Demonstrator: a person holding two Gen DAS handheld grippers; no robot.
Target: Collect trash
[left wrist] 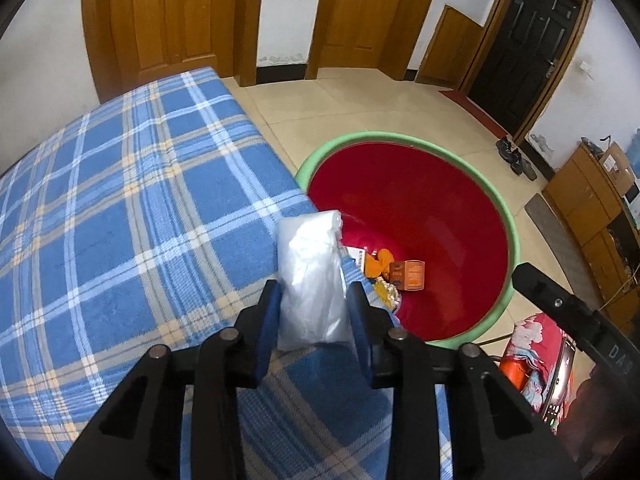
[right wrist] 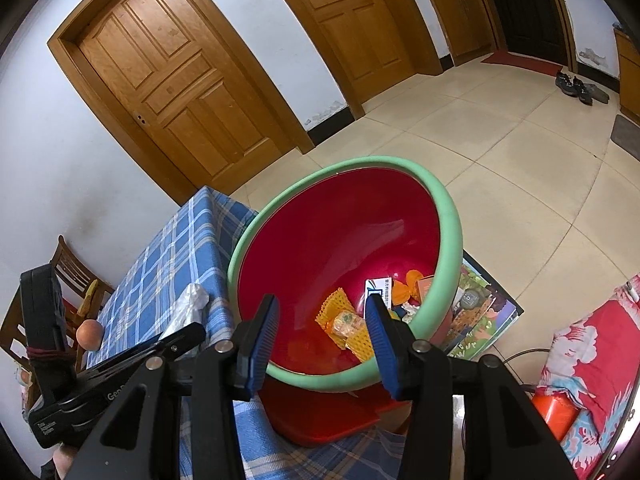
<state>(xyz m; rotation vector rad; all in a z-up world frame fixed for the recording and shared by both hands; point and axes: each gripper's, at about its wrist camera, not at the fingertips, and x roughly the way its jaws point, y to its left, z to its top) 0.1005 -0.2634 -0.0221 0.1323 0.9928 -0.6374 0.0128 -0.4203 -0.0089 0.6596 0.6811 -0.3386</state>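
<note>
A: What has the left hand-held gripper (left wrist: 314,312) got?

B: It is clamped on a clear plastic bag (left wrist: 310,276), crumpled, standing up between the blue pads. The bag is lifted above the plaid desk (left wrist: 120,208), right at the desk's edge.

A: And the right hand-held gripper (right wrist: 324,336)?

B: Its fingers are spread apart and hold nothing. It points into the bin (right wrist: 448,232), a red tub with a green rim that sits beside the desk.

A: So which step is this?

B: I'd judge it the carry: the bag is picked up and not yet dropped. The next move calls for taking it out past the rim, over the red inside, and then opening the fingers.

A: What is already in the bin?

B: An orange box (left wrist: 408,275), yellow foam netting (right wrist: 344,324) and some paper; the print is too small to read.

A: Anything hidden?

B: The left hand-held gripper covers the bag's lower end. An orange ball (right wrist: 90,335) lies on the desk, and whether it counts as trash I cannot tell.
</note>
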